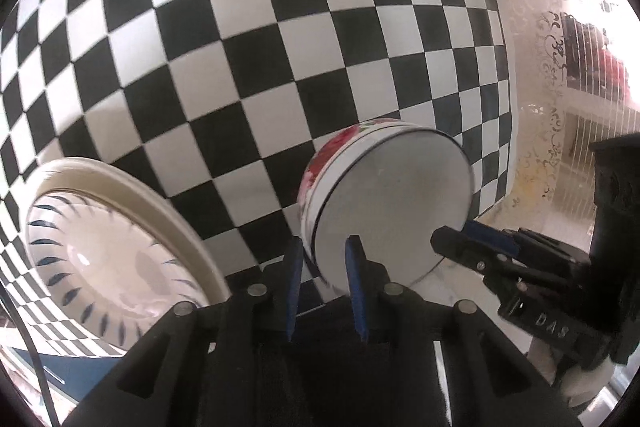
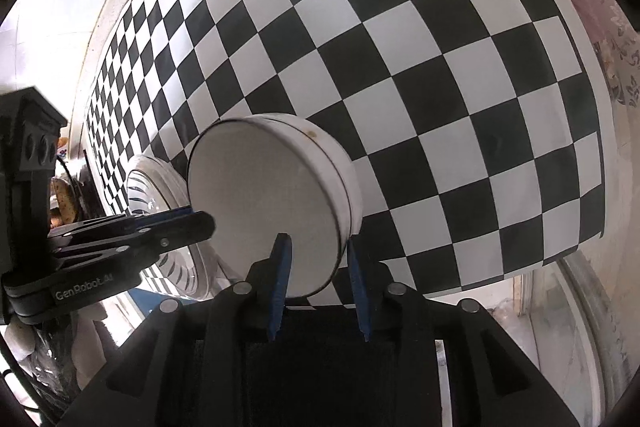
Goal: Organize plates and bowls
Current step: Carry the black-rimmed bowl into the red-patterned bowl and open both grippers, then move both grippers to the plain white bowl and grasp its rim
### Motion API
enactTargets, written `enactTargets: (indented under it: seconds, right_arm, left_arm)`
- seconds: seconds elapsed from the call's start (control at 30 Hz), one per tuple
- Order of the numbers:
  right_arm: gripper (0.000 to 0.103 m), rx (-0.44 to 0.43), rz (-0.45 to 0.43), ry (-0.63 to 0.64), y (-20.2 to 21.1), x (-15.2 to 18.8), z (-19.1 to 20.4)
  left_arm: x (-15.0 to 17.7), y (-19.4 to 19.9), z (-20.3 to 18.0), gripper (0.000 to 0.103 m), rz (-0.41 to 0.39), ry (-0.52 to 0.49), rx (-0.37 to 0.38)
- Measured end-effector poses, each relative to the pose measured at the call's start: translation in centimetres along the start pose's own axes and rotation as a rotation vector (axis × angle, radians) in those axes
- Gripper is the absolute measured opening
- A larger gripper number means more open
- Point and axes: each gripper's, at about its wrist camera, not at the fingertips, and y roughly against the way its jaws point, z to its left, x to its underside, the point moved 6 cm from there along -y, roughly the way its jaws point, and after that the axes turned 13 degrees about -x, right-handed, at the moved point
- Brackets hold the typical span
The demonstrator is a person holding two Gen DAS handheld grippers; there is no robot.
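Observation:
A white enamel bowl [image 1: 384, 203] with red flowers on its side is held above the checkered table. My left gripper [image 1: 326, 247] is shut on its near rim, one finger inside and one outside. My right gripper [image 2: 314, 243] is shut on the opposite rim of the same bowl [image 2: 264, 203]. The right gripper also shows in the left wrist view [image 1: 452, 239], and the left gripper shows in the right wrist view [image 2: 204, 221]. A white plate with blue dashes [image 1: 108, 251] lies on the table to the left; it also shows in the right wrist view [image 2: 148, 183].
The black-and-white checkered tablecloth [image 1: 280, 27] fills most of both views. The table's right edge [image 1: 500, 67] meets a patterned floor. Clutter lies beyond the table's left edge [image 2: 64, 195] in the right wrist view.

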Motion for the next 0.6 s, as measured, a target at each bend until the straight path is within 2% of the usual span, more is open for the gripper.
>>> enactTargets:
  seconds: [0.17,0.27,0.3,0.37,0.43,0.47,0.6]
  right_arm:
    - [0.031,-0.001,-0.020,0.018,1.4,-0.6,0.4]
    - [0.031,-0.023,-0.075,0.035,3.1,-1.6,1.1]
    - [0.031,-0.037,-0.115,0.046,4.1,-2.4,1.5]
    - [0.038,-0.050,-0.203,0.076,6.1,-4.1,2.1]
    - [0.051,-0.023,-0.301,0.112,8.4,-6.5,2.7]
    - [0.053,-0.007,-0.354,0.128,9.6,-8.0,2.9]
    - [0.053,-0.021,-0.405,0.128,12.0,-13.4,3.5]
  left_arm:
    - [-0.4,2.2,0.7,0.020,-0.082,0.001,-0.035]
    - [-1.8,4.4,0.7,0.020,-0.163,0.003,-0.067]
    - [-2.5,5.1,0.6,0.021,-0.188,0.005,-0.065]
    - [-4.4,6.5,0.4,0.029,-0.234,0.015,-0.042]
    - [-6.8,8.3,0.3,0.029,-0.289,0.033,-0.025]
    - [-7.9,9.0,0.4,0.029,-0.309,0.045,-0.018]
    - [-13.0,11.2,1.0,0.029,-0.350,0.100,0.009]
